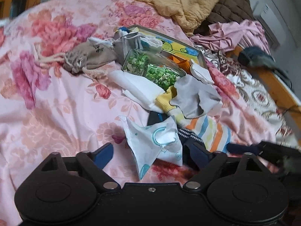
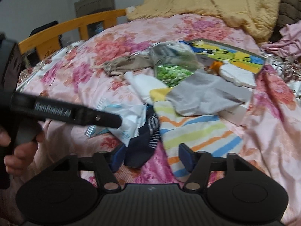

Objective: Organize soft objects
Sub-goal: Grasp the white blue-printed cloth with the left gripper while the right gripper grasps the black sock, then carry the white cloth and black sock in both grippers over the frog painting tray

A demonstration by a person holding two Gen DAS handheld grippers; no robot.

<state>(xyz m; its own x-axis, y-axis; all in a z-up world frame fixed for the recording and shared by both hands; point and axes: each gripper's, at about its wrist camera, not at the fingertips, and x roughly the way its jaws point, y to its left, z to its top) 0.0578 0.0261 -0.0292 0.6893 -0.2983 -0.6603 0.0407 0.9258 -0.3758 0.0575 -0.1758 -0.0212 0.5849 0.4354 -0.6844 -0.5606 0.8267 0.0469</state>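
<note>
left gripper [image 1: 150, 154]: mine, jaws apart, white printed packet [image 1: 160, 141] sits between the blue pads; I can't tell if either pad touches it.
right gripper [image 2: 152, 157]: jaws apart, toe of the navy striped sock [image 2: 144, 141] lies between the pads, near the left pad; the right pad sits over the striped cloth; no grip I can see.
person's hand [image 2: 20, 148]: at the left edge of the right wrist view, wrapped on the left gripper's handle.
striped cloth [image 2: 197, 133]: pastel orange, blue and green bands, flat on the bed, just beyond the right gripper.
grey sock [image 1: 197, 98]: on top of the striped cloth, beside a yellow-cuffed sock [image 1: 165, 99].
white cloth [image 1: 139, 86]: crumpled, left of the grey sock, touching the bag.
clear bag [image 1: 154, 67]: holds green bits, mid pile, leaning on the box.
beige drawstring pouch [image 1: 90, 56]: left of the bag, cords trailing on the cover.
cartoon box [image 1: 180, 49]: yellow and blue print, behind the pile, open; small white items inside.
bed cover [image 1: 56, 94]: pink floral, everything lies on it.
tan quilt [image 1: 178, 0]: bunched at the far end, brown quilt [image 1: 231, 7] behind it.
pink garment [image 1: 235, 35]: crumpled far right.
wooden rail [image 2: 75, 24]: bed edge, far left.
</note>
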